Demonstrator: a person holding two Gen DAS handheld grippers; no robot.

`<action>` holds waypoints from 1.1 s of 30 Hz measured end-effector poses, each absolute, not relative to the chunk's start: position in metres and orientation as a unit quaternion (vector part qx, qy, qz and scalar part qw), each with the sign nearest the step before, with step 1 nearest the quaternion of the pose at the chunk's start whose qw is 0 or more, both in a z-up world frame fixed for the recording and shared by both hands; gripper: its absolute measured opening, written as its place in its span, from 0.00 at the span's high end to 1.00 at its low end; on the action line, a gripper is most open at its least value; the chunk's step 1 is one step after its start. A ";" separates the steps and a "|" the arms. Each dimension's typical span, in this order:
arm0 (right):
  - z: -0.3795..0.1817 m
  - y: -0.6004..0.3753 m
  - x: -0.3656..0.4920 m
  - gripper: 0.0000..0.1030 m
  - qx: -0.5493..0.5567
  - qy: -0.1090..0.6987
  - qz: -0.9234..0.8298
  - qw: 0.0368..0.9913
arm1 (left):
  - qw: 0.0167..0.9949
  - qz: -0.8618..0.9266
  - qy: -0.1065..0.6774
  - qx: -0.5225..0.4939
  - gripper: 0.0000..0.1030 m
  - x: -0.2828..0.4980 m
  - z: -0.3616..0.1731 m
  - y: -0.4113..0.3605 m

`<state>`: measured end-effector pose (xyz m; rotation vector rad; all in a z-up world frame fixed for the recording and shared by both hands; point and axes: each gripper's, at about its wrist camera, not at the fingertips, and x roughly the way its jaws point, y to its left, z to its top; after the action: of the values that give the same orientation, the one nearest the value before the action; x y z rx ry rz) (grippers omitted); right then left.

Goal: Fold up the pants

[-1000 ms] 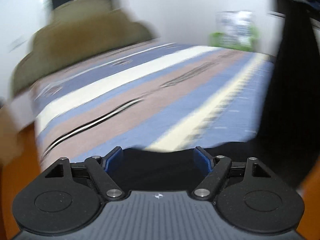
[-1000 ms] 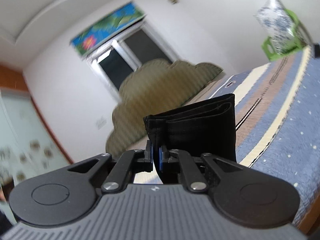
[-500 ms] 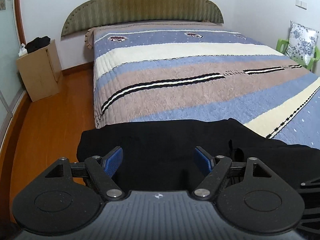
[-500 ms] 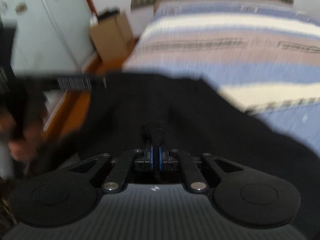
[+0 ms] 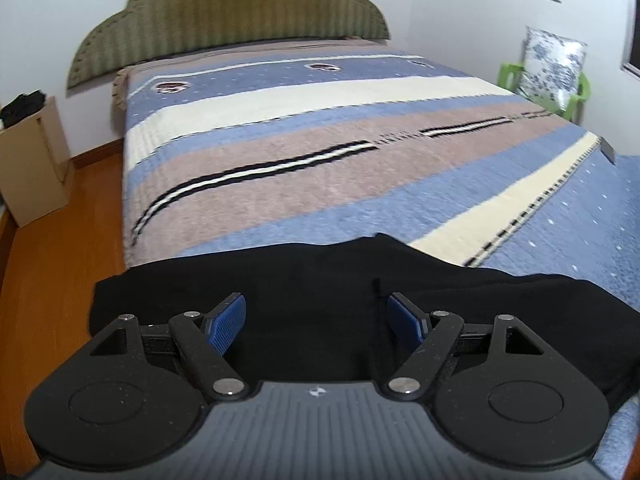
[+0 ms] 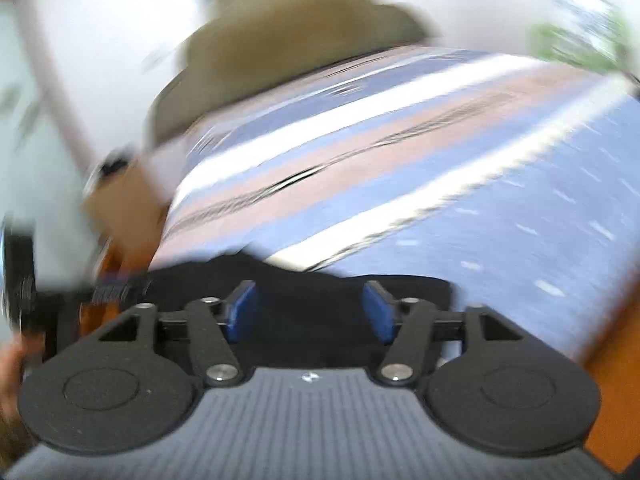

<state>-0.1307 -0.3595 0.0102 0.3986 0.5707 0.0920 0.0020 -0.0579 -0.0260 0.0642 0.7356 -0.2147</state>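
Black pants [image 5: 304, 284] lie folded across the near end of the striped bed [image 5: 320, 152]. My left gripper [image 5: 318, 320] is open just above them, its blue pads apart with nothing between. The right wrist view is motion-blurred. It shows my right gripper [image 6: 310, 310] open and empty above the same black pants [image 6: 312, 280], at the bed's near corner.
A green padded headboard [image 5: 228, 12] stands at the far end. A cardboard box [image 5: 32, 160] with dark cloth on it sits on the wooden floor at the left. A green chair with a floral cushion [image 5: 554, 68] stands at the right wall.
My right gripper brought the folded pants down onto the bed, opened and let go. My left gripper stayed open and settled over the pants.
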 end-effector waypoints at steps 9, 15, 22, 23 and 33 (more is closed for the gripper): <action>-0.036 -0.401 -0.191 0.30 0.438 0.247 -0.022 0.864 | 0.917 -0.173 0.349 0.083 0.24 0.005 -0.019 -0.118; -0.047 -0.387 -0.181 0.30 0.423 0.252 -0.045 0.869 | 0.910 -0.206 0.346 0.103 0.20 0.016 -0.013 -0.152; -0.027 -0.352 -0.153 0.55 0.293 0.271 -0.098 0.912 | 0.904 -0.221 0.353 0.099 0.20 0.019 -0.017 -0.162; -0.025 -0.345 -0.149 0.60 0.261 0.277 -0.103 0.919 | 0.903 -0.223 0.355 0.099 0.20 0.021 -0.018 -0.163; -0.023 -0.342 -0.139 0.83 0.244 0.298 -0.124 0.914 | 0.900 -0.223 0.367 0.072 0.20 0.033 -0.020 -0.145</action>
<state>-0.1389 -0.3422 -0.0227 0.5032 0.6137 -0.2564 0.0334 -0.1447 -0.0201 0.1487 0.7590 -0.4609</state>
